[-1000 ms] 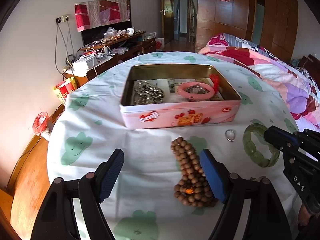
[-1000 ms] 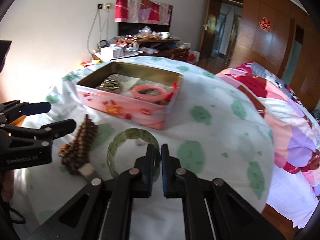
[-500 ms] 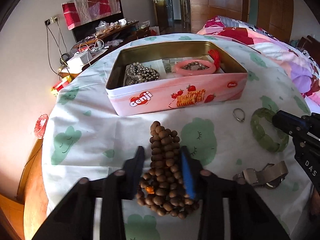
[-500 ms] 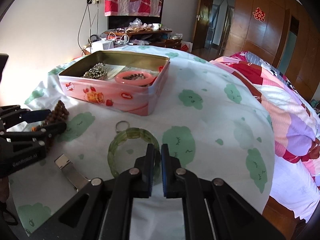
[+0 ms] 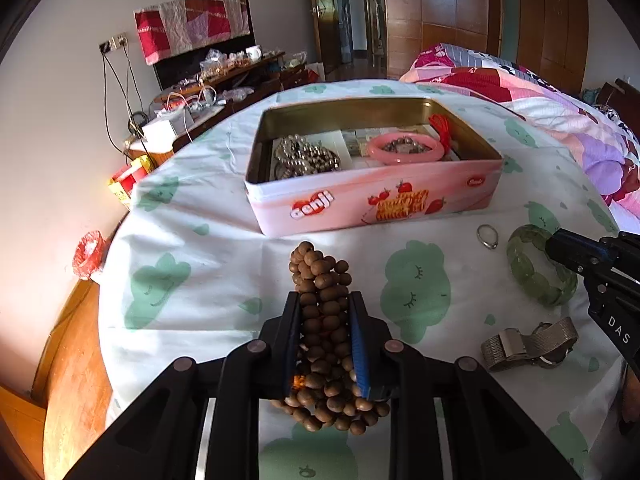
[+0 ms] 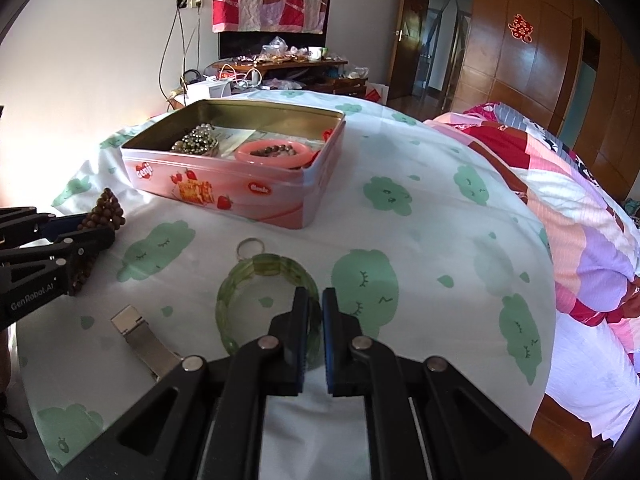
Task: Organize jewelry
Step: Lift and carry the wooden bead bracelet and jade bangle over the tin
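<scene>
A brown wooden bead strand (image 5: 316, 268) lies bunched on the white cloth in front of the pink tin (image 5: 360, 208). My left gripper (image 5: 325, 300) straddles it, jaws closing, both pads pressed against the beads. The tin holds silver beads (image 5: 304, 158) and a pink bangle (image 5: 404, 148). A green bangle (image 6: 256, 268) and a small silver ring (image 6: 250, 247) lie to the right. My right gripper (image 6: 315, 296) is shut over the green bangle's right rim. Whether it pinches that rim I cannot tell.
A metal mesh watch (image 5: 528, 344) lies near the front edge, right of the beads. The round table's cloth (image 6: 420, 200) drops off at left and front. A quilted bed (image 6: 580, 200) is close on the right, and a cluttered sideboard (image 5: 208, 88) stands behind.
My left gripper's jaws went from wide open around the bead strand to closed on it. The right gripper stayed shut at the green bangle.
</scene>
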